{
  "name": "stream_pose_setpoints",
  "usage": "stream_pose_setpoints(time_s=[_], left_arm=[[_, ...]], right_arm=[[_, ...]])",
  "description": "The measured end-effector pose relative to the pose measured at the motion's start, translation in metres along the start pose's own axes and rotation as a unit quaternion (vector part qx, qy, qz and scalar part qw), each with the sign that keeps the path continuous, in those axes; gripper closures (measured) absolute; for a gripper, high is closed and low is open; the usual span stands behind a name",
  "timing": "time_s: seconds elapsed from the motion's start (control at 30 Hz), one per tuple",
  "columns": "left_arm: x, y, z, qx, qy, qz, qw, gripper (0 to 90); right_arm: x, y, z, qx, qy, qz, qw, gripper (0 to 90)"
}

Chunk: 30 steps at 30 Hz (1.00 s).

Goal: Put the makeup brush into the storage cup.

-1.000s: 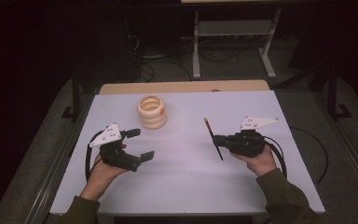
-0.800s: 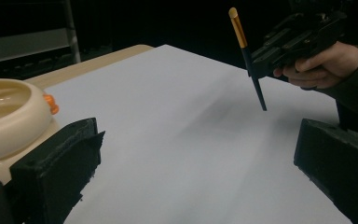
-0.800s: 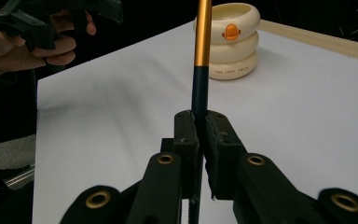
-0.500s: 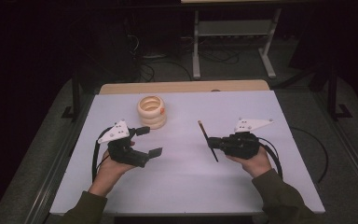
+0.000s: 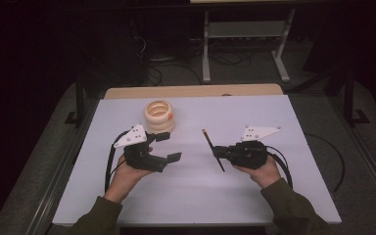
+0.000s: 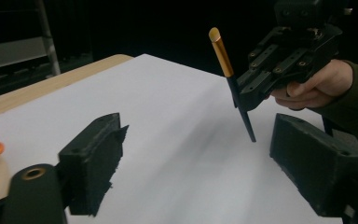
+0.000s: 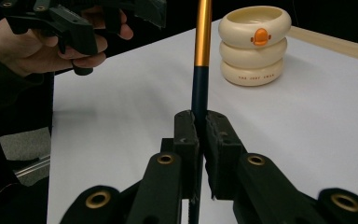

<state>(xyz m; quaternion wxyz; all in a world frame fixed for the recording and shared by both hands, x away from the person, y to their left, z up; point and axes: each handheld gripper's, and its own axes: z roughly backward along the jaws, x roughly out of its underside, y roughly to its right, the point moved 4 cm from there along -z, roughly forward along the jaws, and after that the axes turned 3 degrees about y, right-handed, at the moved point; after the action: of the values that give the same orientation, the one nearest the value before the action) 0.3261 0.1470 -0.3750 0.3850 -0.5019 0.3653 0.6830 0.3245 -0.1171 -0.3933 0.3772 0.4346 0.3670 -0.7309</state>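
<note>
On the white-topped table (image 5: 196, 196) the right gripper (image 5: 219, 152) sits a little right of the middle, and its jaws are clamped tight on a slim stick (image 5: 211, 148) with a dark lower shaft and a gold upper part. In the right gripper view the two black jaws press on the dark shaft from both sides, and the stick (image 7: 201, 60) rises straight up between them, turning gold above the grip. In the high view the stick lies slanted across the tabletop, its gold end toward the far edge and its dark tip toward the near edge, while the right hand (image 5: 257, 169) grasps the gripper body from the near side. The left gripper (image 5: 169, 147) is left of the middle, just on the near side of a cream holder made of three stacked rings (image 5: 159, 116) with a small orange mark on it, which stands near the far left part of the table. Its jaws have just been closing, yet they stand apart with nothing but bare tabletop between them. In the left gripper view the stick (image 6: 230, 79) is beyond the two jaws, apart from them, tilted with its dark tip pointing down at the table, held by the right gripper (image 6: 254, 91).
</note>
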Motion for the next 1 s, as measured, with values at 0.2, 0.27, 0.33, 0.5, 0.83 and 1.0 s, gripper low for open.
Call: stream_pose_setpoints(time_s=[0.2, 0.27, 0.33, 0.5, 0.83, 1.0], left_arm=[[-0.001, 0.002, -0.007, 0.002, -0.001, -0.002, 1.0000, 23.1], [-0.002, 0.002, -0.009, 0.004, 0.001, -0.001, 1.0000, 24.1], [-0.003, 0.003, -0.011, 0.007, 0.005, 0.000, 1.0000, 25.2], [-0.005, 0.004, -0.015, 0.011, 0.010, 0.005, 0.9999, 31.7], [-0.005, 0.007, -0.025, 0.029, 0.009, 0.010, 0.9995, 44.3], [-0.005, 0.009, -0.027, 0.040, 0.008, 0.013, 0.9991, 48.1]], right_arm=[[-0.002, -0.003, -0.003, -0.005, 0.004, 0.006, 1.0000, 83.1], [-0.002, -0.005, -0.004, -0.006, 0.003, 0.004, 1.0000, 83.1], [-0.003, -0.006, -0.005, -0.008, 0.005, 0.005, 0.9999, 83.1], [-0.004, -0.010, -0.009, -0.013, 0.006, 0.010, 0.9998, 83.1], [-0.006, -0.015, -0.017, -0.021, 0.007, 0.013, 0.9997, 83.1], [-0.007, -0.018, -0.019, -0.022, 0.008, 0.011, 0.9997, 83.1]])
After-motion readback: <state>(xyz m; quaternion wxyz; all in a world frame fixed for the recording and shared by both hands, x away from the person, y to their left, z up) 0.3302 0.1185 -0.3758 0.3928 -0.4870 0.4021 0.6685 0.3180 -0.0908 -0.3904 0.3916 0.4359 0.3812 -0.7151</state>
